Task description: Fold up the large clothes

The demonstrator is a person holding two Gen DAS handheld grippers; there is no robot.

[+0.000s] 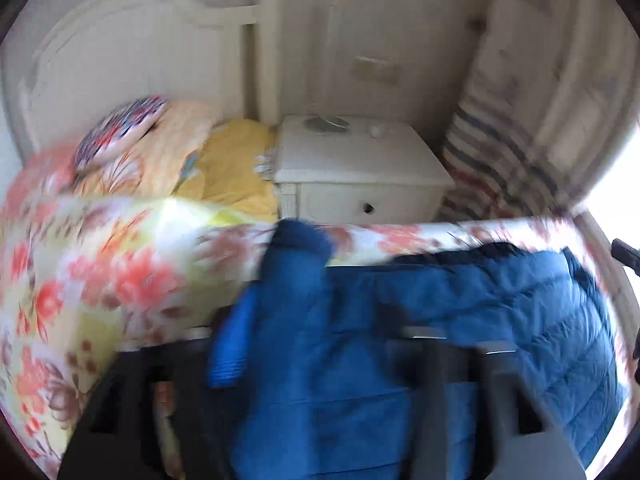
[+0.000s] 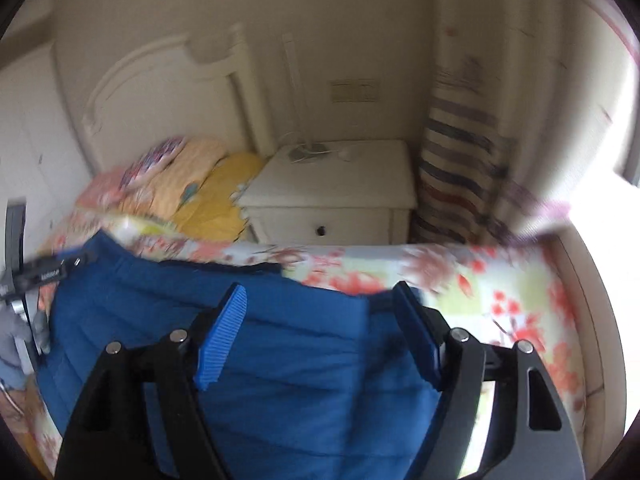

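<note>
A blue quilted jacket (image 1: 460,320) lies on a floral bedsheet (image 1: 100,280). In the left wrist view the image is blurred. A fold of the jacket drapes up over the left gripper (image 1: 320,344), hiding most of its fingers; only one blue pad (image 1: 232,344) shows, so its state is unclear. In the right wrist view the jacket (image 2: 280,344) lies under the right gripper (image 2: 320,336), whose blue pads (image 2: 222,336) stand wide apart and empty above it. The left gripper (image 2: 40,276) shows at the jacket's left edge.
A white nightstand (image 1: 360,172) stands beyond the bed, also in the right wrist view (image 2: 332,196). A yellow blanket (image 1: 236,168) and pillows (image 1: 120,132) lie against the white headboard (image 1: 140,52). A striped curtain (image 2: 460,152) hangs on the right.
</note>
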